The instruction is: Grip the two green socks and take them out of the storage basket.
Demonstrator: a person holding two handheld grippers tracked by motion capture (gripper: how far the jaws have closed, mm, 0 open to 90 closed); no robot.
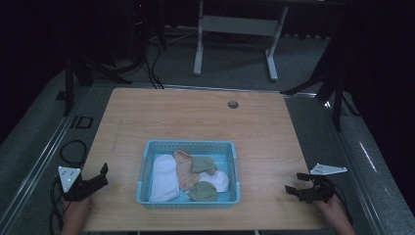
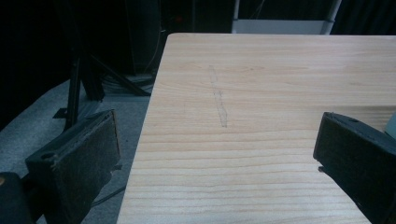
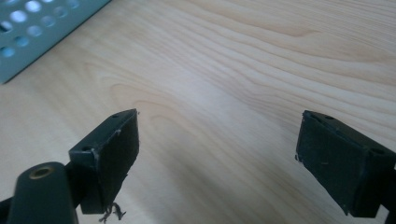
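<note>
A blue basket (image 1: 145,161) holds rolled socks (image 1: 164,177) (white, peach, green). The left gripper (image 1: 100,177) and right gripper (image 1: 295,187) rest well apart from it, jaws wide open, holding nothing.

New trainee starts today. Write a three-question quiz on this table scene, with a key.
1. True or false: the left gripper holds a sock.
2. What colour is the basket? A) red B) light blue C) black
3. Fill in: the large white sock lies at the basket's ____ end in the high view.

Key
1. False: both it and the right gripper are open and empty, on either side of the basket.
2. B
3. left; a peach sock and green socks lie beside it.
</note>
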